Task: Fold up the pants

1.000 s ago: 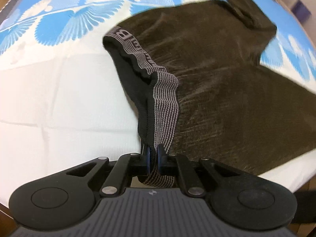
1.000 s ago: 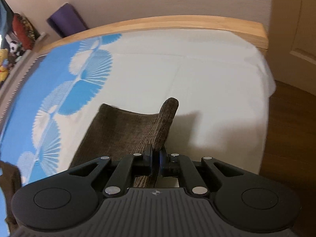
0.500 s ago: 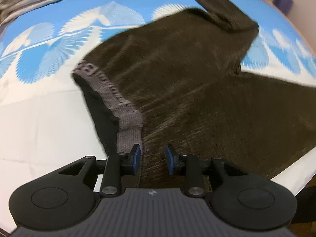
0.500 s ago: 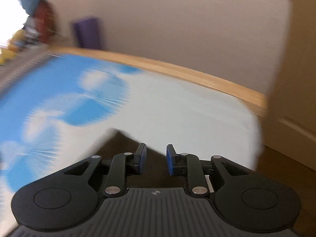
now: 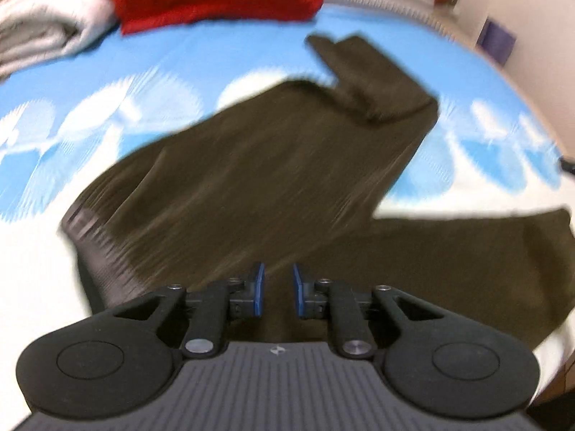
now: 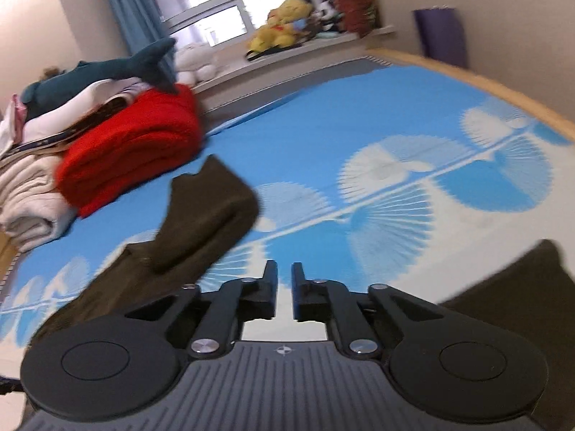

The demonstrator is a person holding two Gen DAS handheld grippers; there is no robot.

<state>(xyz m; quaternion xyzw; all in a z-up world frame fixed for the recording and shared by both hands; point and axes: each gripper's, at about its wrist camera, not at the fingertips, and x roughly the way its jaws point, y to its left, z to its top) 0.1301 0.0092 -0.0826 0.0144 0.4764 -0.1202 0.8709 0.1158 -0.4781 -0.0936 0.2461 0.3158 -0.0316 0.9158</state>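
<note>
Dark brown pants [image 5: 273, 179] lie spread on the blue-and-white bed cover [image 5: 151, 64]. Their grey waistband [image 5: 93, 240] is at the left. One leg [image 5: 377, 86] is doubled back on itself at the far end, and the other leg [image 5: 467, 269] runs off to the right. My left gripper [image 5: 276, 294] hovers over the seat of the pants; its jaws are closing with nothing between the blue pads. My right gripper [image 6: 284, 296] is shut on nothing, above the cover between the doubled-back leg [image 6: 208, 212] and the other leg's end [image 6: 521, 294].
A red folded blanket [image 6: 133, 158] and a pile of pale folded laundry [image 6: 28, 201] lie at the bed's far side, with a shark plush [image 6: 107, 72] on top. Plush toys [image 6: 284, 25] sit on the window ledge. The wooden bed frame [image 6: 503, 86] runs along the right.
The left gripper let go of the waistband and the right let go of the leg end. Both pulled away; the right one swung round to look across the bed towards the window.
</note>
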